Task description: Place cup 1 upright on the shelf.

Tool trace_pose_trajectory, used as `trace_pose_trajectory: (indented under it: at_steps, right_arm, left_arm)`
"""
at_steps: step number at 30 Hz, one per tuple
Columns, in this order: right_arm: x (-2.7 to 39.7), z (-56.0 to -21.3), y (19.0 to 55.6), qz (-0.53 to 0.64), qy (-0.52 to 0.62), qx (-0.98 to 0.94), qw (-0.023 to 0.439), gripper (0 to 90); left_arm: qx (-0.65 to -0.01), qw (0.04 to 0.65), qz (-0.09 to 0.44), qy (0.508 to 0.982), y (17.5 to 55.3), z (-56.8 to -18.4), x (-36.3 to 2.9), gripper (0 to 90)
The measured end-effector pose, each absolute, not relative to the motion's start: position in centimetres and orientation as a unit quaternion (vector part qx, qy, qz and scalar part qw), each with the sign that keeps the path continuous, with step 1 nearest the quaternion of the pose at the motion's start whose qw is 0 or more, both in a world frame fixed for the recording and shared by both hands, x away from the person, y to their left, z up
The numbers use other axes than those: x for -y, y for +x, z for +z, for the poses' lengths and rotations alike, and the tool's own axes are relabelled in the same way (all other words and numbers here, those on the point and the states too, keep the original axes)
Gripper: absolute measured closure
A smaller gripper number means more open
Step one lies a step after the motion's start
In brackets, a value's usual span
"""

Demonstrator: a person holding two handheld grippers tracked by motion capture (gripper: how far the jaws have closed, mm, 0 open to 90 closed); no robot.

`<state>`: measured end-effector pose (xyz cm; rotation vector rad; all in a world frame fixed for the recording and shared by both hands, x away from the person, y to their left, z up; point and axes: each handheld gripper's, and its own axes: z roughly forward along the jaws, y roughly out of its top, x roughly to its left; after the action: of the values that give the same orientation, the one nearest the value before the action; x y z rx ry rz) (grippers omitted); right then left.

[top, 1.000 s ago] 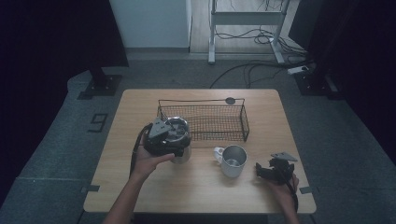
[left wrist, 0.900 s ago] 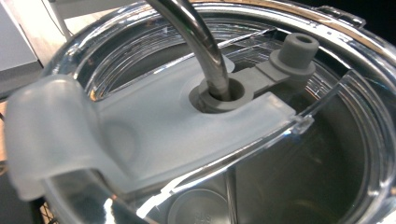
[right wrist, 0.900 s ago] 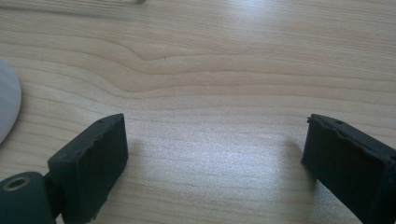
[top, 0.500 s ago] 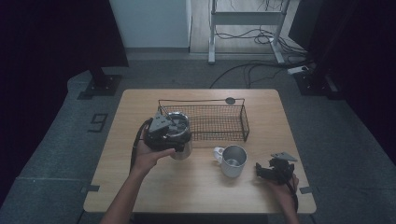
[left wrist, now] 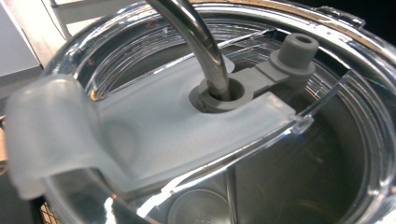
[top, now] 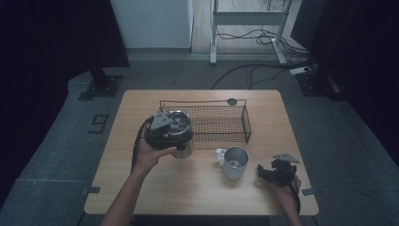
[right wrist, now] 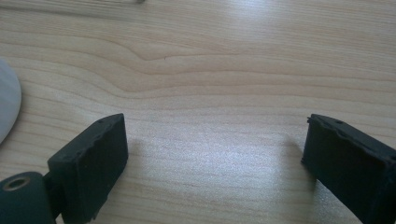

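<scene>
Steel tumbler (top: pixel 182 136) w/ clear lid (left wrist: pixel 196 121), black wire basket (top: pixel 221 123), pale wood-grain table (top: pixel 197 188)

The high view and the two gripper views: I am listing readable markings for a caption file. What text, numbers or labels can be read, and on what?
"9": large dark numeral on the grey floor left of the table.
Embossed marks inside the tumbler, under its clear lid: too blurred to read.
Nothing else legible.

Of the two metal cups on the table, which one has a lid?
The tumbler under the left gripper, beside the wire basket; its clear lid carries a straw. The handled mug stands open.
</scene>
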<state>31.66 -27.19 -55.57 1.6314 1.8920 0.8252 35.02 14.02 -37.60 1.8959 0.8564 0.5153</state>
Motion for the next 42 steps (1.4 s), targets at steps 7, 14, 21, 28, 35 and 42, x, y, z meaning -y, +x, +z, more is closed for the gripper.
trace_pose_trajectory:
  at_steps: [7, 14, 21, 28, 35, 42]
  right_arm:
    - [27.2, -55.6, 31.7, 0.304, 0.600, -0.696, 0.253, 6.4]
    - [27.2, -55.6, 31.7, 0.303, 0.600, -0.696, 0.252, 6.4]
    - [27.2, -55.6, 31.7, 0.304, 0.600, -0.696, 0.253, 6.4]
    - [27.2, -55.6, 31.7, 0.303, 0.600, -0.696, 0.252, 6.4]
    - [27.2, -55.6, 31.7, 0.303, 0.600, -0.696, 0.252, 6.4]
    - [27.2, -55.6, 31.7, 0.303, 0.600, -0.696, 0.253, 6.4]
  left_arm:
    - [-0.351, 0.479, 0.215, 0.775, 35.4, -37.1, -13.9, 4.1]
    - [-0.352, 0.477, 0.215, 0.776, 35.9, -36.9, -13.8, 4.1]
    - [-0.356, 0.477, 0.216, 0.774, 36.4, -36.7, -13.8, 4.2]
    - [-0.358, 0.477, 0.216, 0.773, 37.1, -36.7, -13.7, 4.1]
    - [-0.368, 0.473, 0.211, 0.772, 37.8, -36.9, -13.7, 4.2]
    - [-0.373, 0.472, 0.209, 0.771, 38.3, -36.8, -13.8, 4.2]
